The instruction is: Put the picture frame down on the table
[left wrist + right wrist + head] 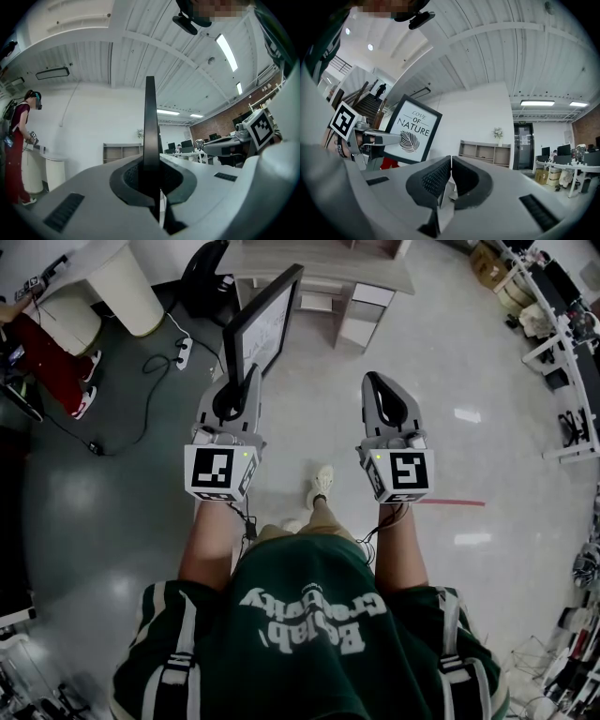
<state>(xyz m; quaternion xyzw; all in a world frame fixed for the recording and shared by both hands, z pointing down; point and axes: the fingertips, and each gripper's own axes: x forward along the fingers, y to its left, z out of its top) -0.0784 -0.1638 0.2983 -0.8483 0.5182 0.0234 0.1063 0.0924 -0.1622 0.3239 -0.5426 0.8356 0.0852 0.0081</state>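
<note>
A black picture frame [262,324] with a white print stands upright in my left gripper [246,381], which is shut on its lower edge. In the left gripper view the picture frame [150,126] shows edge-on as a thin black bar between the pads. From the right gripper view the picture frame [411,130] faces me, with a leaf drawing and lettering, and the left gripper [391,137] clamps its side. My right gripper [380,390] hovers beside it at the same height, shut with nothing between its jaws; its pads [436,178] meet in the right gripper view.
I stand on a pale glossy floor [450,362]. A wooden shelf unit [328,277] is ahead. A white round bin [127,282] and cables [155,367] lie to the left, where another person [21,145] works. White racks [562,343] line the right side.
</note>
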